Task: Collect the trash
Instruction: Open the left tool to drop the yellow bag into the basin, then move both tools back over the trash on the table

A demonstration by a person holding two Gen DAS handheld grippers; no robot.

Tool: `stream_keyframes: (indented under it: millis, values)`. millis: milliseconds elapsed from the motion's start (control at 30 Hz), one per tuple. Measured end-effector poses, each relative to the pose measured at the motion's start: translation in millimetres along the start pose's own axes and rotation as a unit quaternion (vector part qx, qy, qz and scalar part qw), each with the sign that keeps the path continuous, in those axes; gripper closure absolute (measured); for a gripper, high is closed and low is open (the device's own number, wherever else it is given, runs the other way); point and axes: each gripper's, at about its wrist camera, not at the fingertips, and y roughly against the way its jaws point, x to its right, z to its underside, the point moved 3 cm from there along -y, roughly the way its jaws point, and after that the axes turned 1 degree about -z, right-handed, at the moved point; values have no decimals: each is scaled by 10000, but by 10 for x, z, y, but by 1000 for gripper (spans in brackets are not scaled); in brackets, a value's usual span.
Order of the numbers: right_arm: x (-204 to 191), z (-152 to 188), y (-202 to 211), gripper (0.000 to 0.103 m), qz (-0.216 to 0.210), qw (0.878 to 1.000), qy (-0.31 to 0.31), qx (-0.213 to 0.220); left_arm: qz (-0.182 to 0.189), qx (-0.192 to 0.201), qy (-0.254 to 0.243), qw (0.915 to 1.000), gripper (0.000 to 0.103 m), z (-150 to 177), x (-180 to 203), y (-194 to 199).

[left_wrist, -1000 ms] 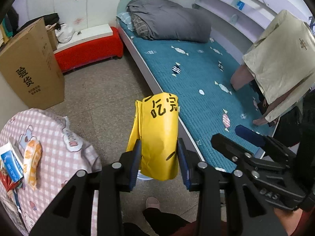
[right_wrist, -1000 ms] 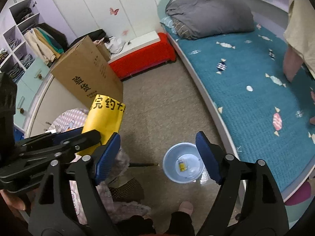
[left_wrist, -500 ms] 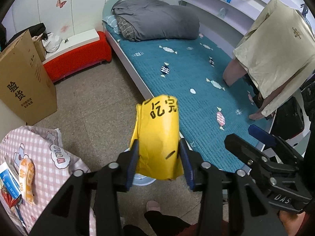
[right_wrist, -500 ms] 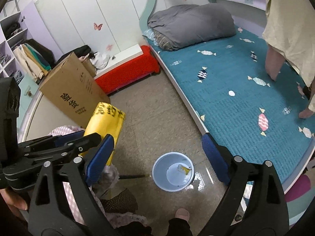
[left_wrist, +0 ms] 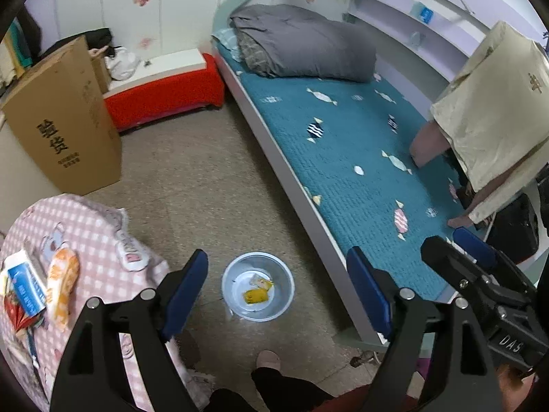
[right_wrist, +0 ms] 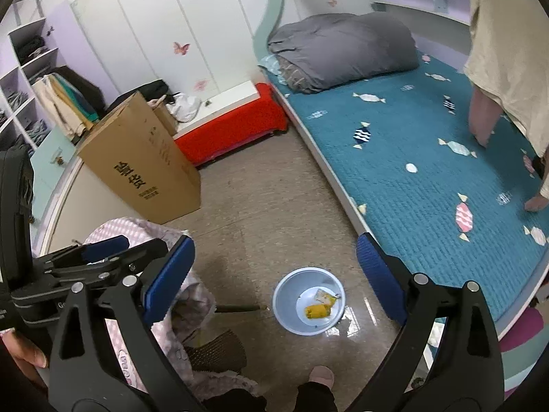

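Observation:
A pale blue basin (left_wrist: 258,286) stands on the floor beside the bed; it also shows in the right wrist view (right_wrist: 308,300). A yellow wrapper (left_wrist: 255,296) lies in it next to a smaller pale wrapper (left_wrist: 261,281); the yellow wrapper also shows in the right wrist view (right_wrist: 316,310). My left gripper (left_wrist: 278,288) is open and empty, high above the basin. My right gripper (right_wrist: 274,274) is open and empty, also above the basin. More wrappers, an orange one (left_wrist: 61,274) and a blue packet (left_wrist: 25,285), lie on the pink checked table (left_wrist: 96,240) at the left.
A teal bed (left_wrist: 343,158) with a grey duvet (left_wrist: 302,48) runs along the right. A tall cardboard box (left_wrist: 61,130) and a red bench (left_wrist: 164,99) stand at the back. A person in a beige shirt (left_wrist: 494,103) leans over the bed. My foot (left_wrist: 267,358) is below the basin.
My left gripper opened and let go of the yellow wrapper, which fell into the basin. Both grippers stay above the basin.

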Motion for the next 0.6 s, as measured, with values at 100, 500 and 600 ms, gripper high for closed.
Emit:
stream_keyframes:
  millis: [100, 500, 600]
  values:
    - [-201, 14, 10, 10, -156, 9997, 177, -28, -178, 131, 140, 9997, 22, 78, -137, 154]
    - [-1593, 340, -104, 9, -1251, 9818, 1388, -349, -1084, 582, 1254, 9844, 20, 679, -1336, 995]
    - [-2044, 509, -190, 9, -1475, 9735, 1665, -533, -1228, 545, 1576, 9783, 20, 887, -1697, 1121]
